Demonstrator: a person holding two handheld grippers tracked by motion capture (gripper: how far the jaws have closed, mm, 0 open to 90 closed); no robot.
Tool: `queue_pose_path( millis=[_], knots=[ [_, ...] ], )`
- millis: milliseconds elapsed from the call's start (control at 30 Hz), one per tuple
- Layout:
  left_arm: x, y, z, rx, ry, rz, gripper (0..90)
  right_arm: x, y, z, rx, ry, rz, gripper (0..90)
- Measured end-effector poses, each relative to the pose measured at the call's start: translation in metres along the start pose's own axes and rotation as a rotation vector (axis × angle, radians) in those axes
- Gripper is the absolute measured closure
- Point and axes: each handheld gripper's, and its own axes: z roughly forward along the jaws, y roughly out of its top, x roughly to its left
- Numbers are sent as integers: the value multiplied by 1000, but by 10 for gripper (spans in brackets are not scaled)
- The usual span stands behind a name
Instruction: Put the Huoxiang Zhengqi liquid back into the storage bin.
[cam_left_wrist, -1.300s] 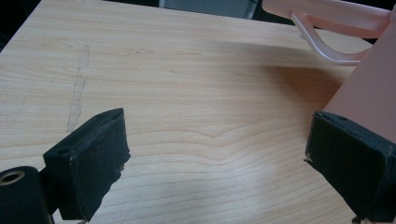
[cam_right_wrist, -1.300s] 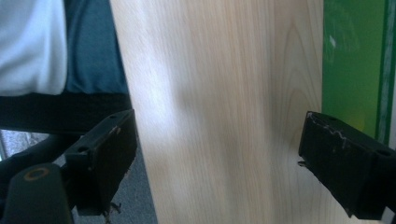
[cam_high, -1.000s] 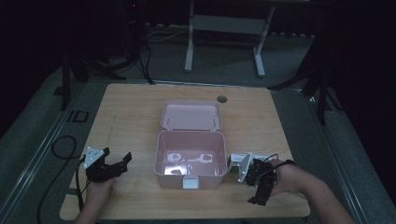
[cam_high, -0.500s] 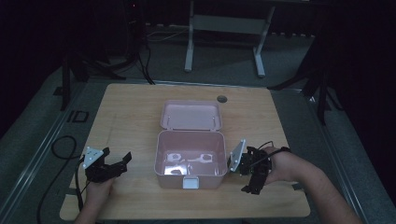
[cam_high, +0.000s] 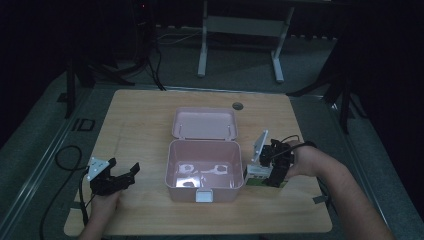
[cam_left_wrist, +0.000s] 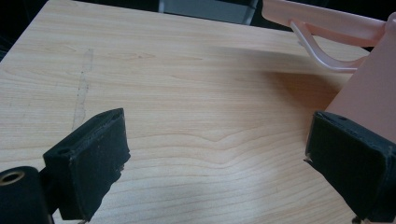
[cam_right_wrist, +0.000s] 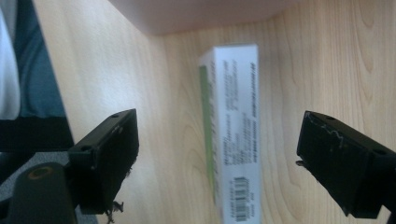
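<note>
Dim room, pale wooden table (cam_high: 145, 130); a small white-and-green carton (cam_right_wrist: 233, 135) lies flat just beside the open pink box (cam_high: 202, 172), looking light, stiff, smooth-sided. Right gripper (cam_right_wrist: 219, 163) straddles it, jaws wide, nothing held; grip the long sides. Left gripper (cam_high: 122, 176) hangs open, empty; table edge near.

Table (cam_high: 145, 120): box (cam_high: 202, 172) at centre, toward my near edge, lid (cam_high: 205, 123) lying open behind it. Carton (cam_high: 256, 176) flat on the table, just beside the box's right wall. My right gripper (cam_high: 272, 177) sat over the carton, which lay between its spread jaws without touching either. My left gripper (cam_high: 122, 175) stood left of the box, near it, above bare table.
</note>
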Motion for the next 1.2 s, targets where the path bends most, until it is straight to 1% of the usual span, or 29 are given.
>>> queue_pose_path(
  millis=[100,233,333,400,533,667,767,833,1000,1100,1200],
  knots=[
    [-1,0,0,0,-2,4,62,-7,-4,6,11,4,8,126],
    [-1,0,0,6,-6,9,62,-13,-6,14,20,19,9,123],
    [-1,-1,1,7,-8,9,62,-17,-8,20,19,31,-1,127],
    [-1,-1,1,7,-8,10,62,-19,-9,25,40,40,-1,129],
    [-2,-1,1,7,-11,12,62,-22,-11,37,86,50,-18,129],
    [-2,-1,1,9,-11,12,62,-25,-12,47,84,62,-22,142],
    [-2,-1,1,9,-12,13,62,-25,-10,54,93,73,-27,151],
    [-2,-1,1,10,-11,14,62,-26,-10,58,109,83,-29,157],
    [-2,-1,2,11,-11,15,62,-28,-11,62,132,90,-26,257],
    [-3,-1,2,13,-10,16,62,-29,-12,61,130,86,-21,373],
    [-3,-1,2,11,-10,15,62,-29,-11,60,130,85,-24,466]
  ],
)
